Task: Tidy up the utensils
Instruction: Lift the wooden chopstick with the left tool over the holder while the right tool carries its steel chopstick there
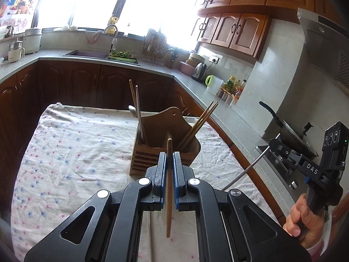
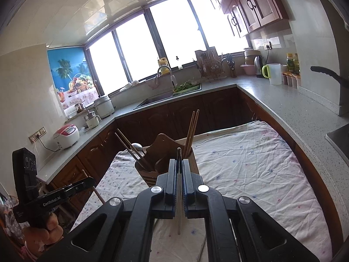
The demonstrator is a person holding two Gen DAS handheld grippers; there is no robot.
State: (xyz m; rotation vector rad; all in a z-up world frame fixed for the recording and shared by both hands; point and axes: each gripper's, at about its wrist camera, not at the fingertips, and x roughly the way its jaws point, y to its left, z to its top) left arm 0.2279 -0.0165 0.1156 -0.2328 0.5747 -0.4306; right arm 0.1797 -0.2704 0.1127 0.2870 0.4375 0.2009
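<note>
A wooden utensil holder (image 1: 162,150) stands on the cloth-covered table (image 1: 72,152); it also shows in the right wrist view (image 2: 165,163). Chopsticks lean out of its left side (image 1: 133,100) and right side (image 1: 202,120), and a metal spoon (image 1: 133,110) stands in the left side. My left gripper (image 1: 169,155) is shut on a wooden chopstick (image 1: 169,196), held upright just in front of the holder. My right gripper (image 2: 179,162) is shut on a thin metal utensil handle (image 2: 178,209), near the holder's right compartment. The metal handle also shows in the left wrist view (image 1: 244,170).
Grey counters (image 2: 283,104) run around the table on three sides. A sink (image 1: 87,54), dish rack (image 1: 154,45), kettle (image 1: 199,72) and white jug (image 2: 272,73) sit on them. A pan (image 1: 292,135) rests on the stove at the right.
</note>
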